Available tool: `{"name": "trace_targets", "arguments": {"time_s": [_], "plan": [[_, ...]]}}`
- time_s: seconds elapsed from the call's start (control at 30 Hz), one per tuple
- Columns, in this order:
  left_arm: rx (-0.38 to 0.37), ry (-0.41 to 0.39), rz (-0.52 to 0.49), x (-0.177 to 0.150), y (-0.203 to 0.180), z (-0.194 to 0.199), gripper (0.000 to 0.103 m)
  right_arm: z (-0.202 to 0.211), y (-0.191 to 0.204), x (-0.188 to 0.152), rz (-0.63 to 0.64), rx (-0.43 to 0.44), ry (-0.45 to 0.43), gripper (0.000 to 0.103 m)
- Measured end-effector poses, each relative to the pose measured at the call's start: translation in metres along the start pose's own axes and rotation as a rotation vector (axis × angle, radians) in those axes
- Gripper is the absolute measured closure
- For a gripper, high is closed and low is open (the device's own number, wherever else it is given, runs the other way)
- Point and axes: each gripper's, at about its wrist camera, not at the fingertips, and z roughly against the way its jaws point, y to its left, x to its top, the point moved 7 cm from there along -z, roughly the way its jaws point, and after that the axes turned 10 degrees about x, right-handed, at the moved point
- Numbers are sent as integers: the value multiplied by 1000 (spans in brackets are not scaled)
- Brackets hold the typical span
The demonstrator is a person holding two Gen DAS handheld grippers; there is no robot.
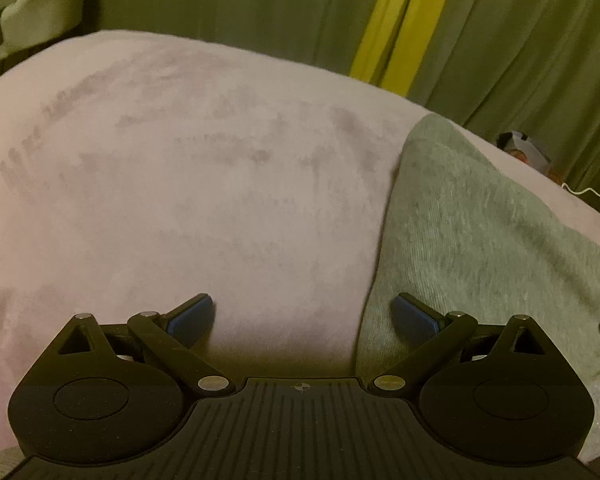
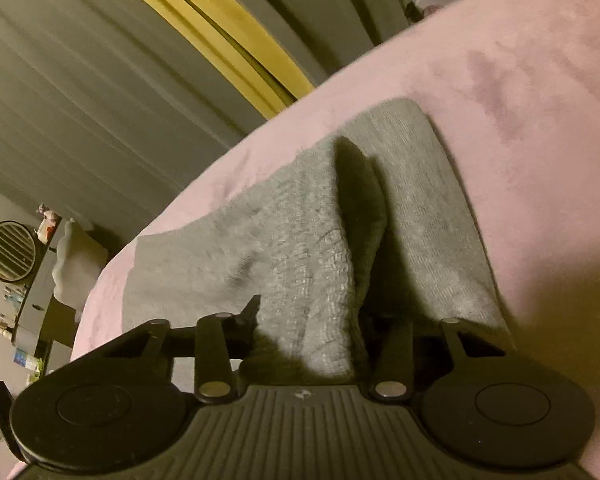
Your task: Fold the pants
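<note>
L gripper (image 1: 302, 314) hangs w/ jaws wide apart, nothing between, over the pink plush bed cover (image 1: 160, 200). R gripper (image 2: 312, 320) is clamped on a raised fold of the grey knit pants (image 2: 308, 248), which lie flat on the bed beyond; grey-green curtains (image 1: 520, 40) behind.

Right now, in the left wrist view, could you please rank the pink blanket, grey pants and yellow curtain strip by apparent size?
1. pink blanket
2. grey pants
3. yellow curtain strip, though it hangs farther back.
</note>
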Motion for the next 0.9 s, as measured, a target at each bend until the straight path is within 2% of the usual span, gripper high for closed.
{"name": "trace_targets", "arguments": {"time_s": [0.07, 0.17, 0.27, 0.33, 0.4, 0.43, 0.5, 0.53, 0.57, 0.6, 0.63, 0.7, 0.83, 0.9], "plan": [[-20, -37, -28, 0, -5, 7, 2, 13, 15, 4, 38, 15, -42, 66], [-69, -105, -60, 0, -11, 24, 2, 39, 43, 12, 59, 91, -124, 68], [-80, -111, -89, -2, -17, 30, 2, 60, 62, 21, 75, 140, -177, 68], [-67, -96, -103, -4, -20, 27, 2, 71, 61, 26, 115, 121, -191, 68], [-67, -87, -113, -6, -22, 26, 2, 66, 49, 26, 139, 50, -165, 66], [-72, -80, -118, -7, -23, 25, 2, 59, 37, 24, 159, -11, -138, 62], [-90, -69, -129, -9, -24, 25, 2, 47, 6, 13, 175, -161, -72, 39], [-93, -68, -132, -9, -24, 26, 2, 46, -11, 10, 119, -247, -53, 39], [-99, -69, -134, -9, -25, 27, 2, 50, -20, 12, 59, -244, -64, 35], [-117, -68, -137, -9, -26, 29, 2, 56, -23, 16, 13, -182, -102, 29], [-135, -68, -138, -9, -26, 30, 2, 62, -23, 20, -13, -156, -136, 26], [-178, -65, -145, -10, -31, 32, 2, 66, -24, 22, -9, -172, -160, 14], [-249, -1, -182, -18, -46, 29, 2, 42, -29, 10, -29, -170, -29, 8], [-249, 8, -218, -24, -54, 28, 2, 32, -35, 6, -51, -177, 25, 5]]}}
